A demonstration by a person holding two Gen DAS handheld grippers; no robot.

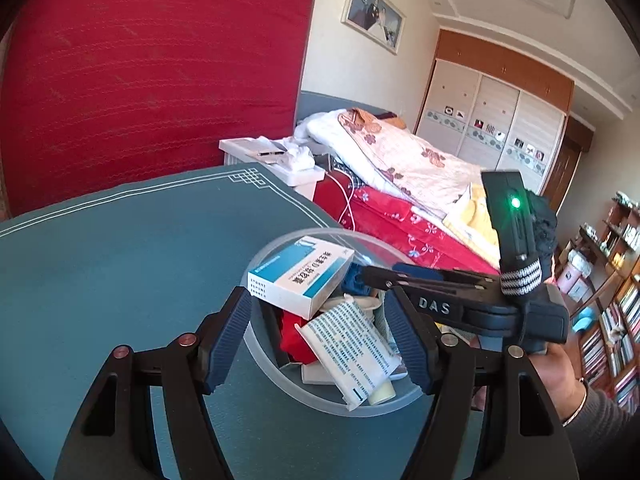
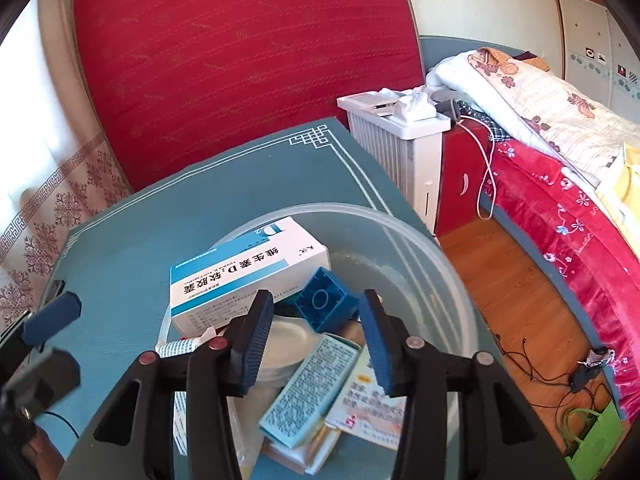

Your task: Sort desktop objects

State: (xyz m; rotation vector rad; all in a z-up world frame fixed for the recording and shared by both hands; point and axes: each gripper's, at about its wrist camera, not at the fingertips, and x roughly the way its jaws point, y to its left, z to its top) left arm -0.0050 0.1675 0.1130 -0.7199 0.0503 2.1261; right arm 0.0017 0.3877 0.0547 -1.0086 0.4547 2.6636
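A white and blue cardboard medicine box [image 2: 244, 276], printed with Chinese characters and "D2", leans on the rim of a round translucent plastic tub [image 2: 448, 264] standing on a teal table mat [image 1: 120, 248] with a white line border. Beside the box in the tub lies a blue hollow plastic building block [image 2: 326, 304]; below it are a pale blue box of small print [image 2: 308, 392], a white dish [image 2: 286, 344] and a printed leaflet [image 2: 372, 404].

The left wrist view alone shows a white squeeze tube covered in fine print [image 1: 348, 352] and something red [image 1: 294, 338] under it, plus "DAS" on the right gripper's black arm [image 1: 434, 306].

The left gripper [image 1: 320, 340] stands wide open above the tub, nothing between its ribbed blue pads. The right gripper [image 2: 316, 344] is partly open over the tub, gripping nothing.
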